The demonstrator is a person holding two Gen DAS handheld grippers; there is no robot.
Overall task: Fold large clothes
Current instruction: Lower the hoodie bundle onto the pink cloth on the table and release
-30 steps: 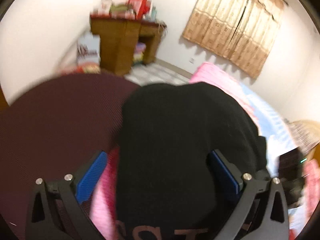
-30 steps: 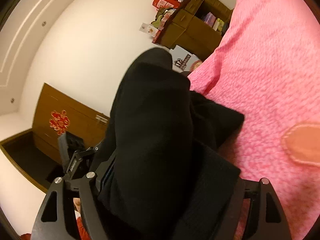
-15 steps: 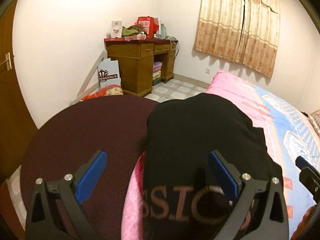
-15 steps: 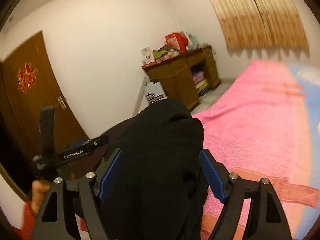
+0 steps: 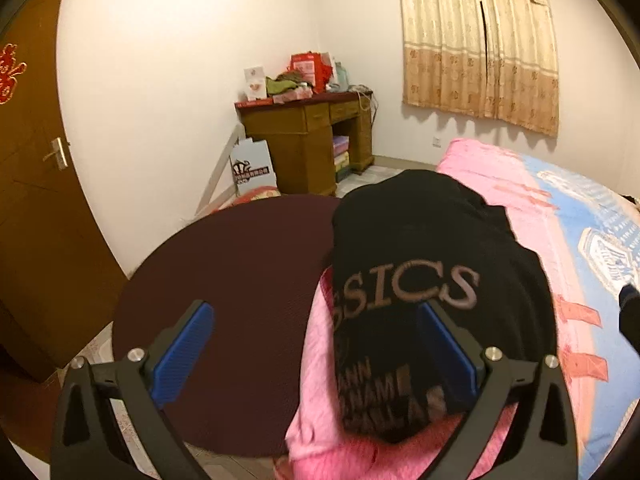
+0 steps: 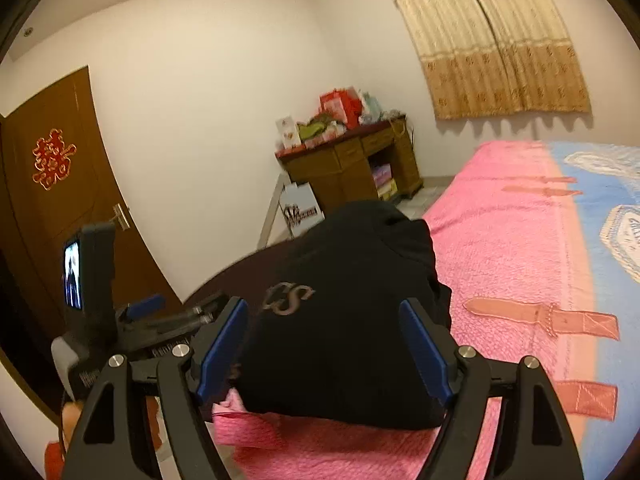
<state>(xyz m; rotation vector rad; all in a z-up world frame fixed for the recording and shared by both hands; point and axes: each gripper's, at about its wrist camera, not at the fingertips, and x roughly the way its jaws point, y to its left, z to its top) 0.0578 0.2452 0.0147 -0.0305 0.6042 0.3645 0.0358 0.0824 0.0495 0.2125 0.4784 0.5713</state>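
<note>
A black garment point(image 5: 424, 280) with pale lettering lies bunched in a folded heap on the corner of the pink bed cover point(image 5: 500, 184). It also shows in the right wrist view point(image 6: 344, 312). My left gripper point(image 5: 316, 344) is open; its right finger sits against the heap's near side and its left finger hangs over the maroon mat point(image 5: 240, 300). My right gripper point(image 6: 324, 348) is open, with the heap lying between its blue pads point(image 6: 424, 352), which are not closed on it. The left gripper's body point(image 6: 104, 320) shows in the right wrist view at the left.
A wooden desk point(image 5: 308, 144) piled with items stands against the far wall by the curtains point(image 5: 480, 44). A brown door point(image 6: 60, 184) is at the left. The bed's blue patterned part point(image 6: 612, 220) spreads to the right.
Both grippers have let go of the black garment and drawn back from it. The heap now rests on the bed, with more lettering showing.
</note>
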